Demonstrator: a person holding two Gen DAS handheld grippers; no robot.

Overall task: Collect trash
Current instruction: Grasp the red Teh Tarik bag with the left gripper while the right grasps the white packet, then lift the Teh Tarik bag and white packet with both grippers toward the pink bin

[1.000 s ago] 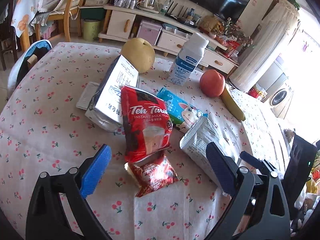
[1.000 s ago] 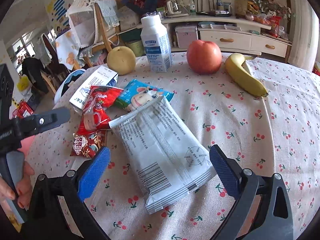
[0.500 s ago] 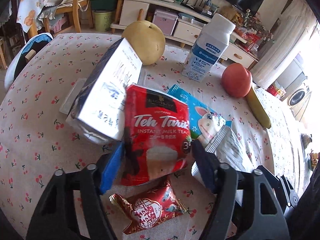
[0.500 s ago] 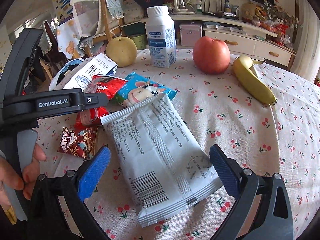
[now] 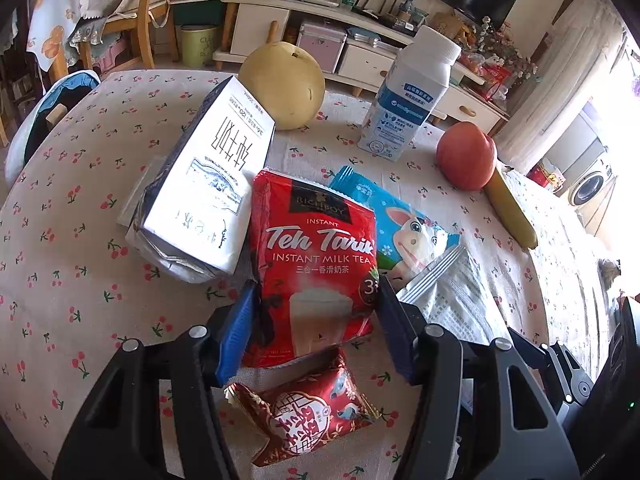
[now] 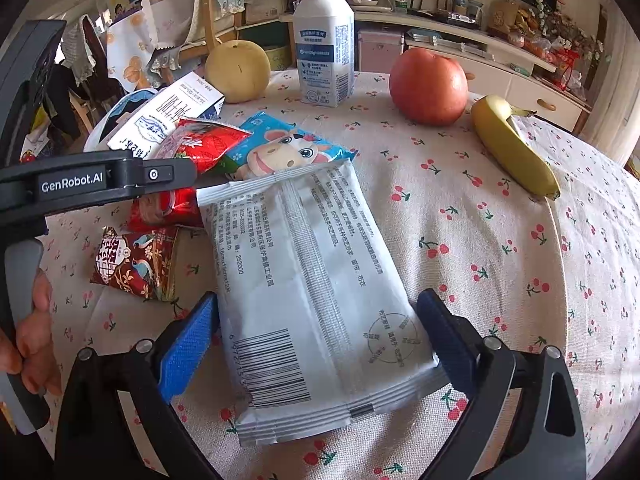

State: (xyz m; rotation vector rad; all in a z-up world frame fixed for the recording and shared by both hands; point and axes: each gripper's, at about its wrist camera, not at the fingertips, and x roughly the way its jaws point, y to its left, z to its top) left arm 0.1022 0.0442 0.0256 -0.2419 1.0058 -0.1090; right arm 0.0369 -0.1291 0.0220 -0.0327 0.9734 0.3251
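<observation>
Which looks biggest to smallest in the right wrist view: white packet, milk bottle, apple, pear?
1. white packet, by far, though it lies nearest the camera, which inflates it.
2. milk bottle.
3. apple.
4. pear.
Bottle and apple cover similar areas, so that pair is unsure.

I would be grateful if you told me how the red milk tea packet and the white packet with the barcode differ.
The red milk tea packet lies printed face up, showing a cup; the white packet shows its back seam and barcode. The red one is shorter; the white one is longer. The left tool flanks the red one, the right tool the white. Both are flat pouches, each with its near end between blue pads.
</observation>
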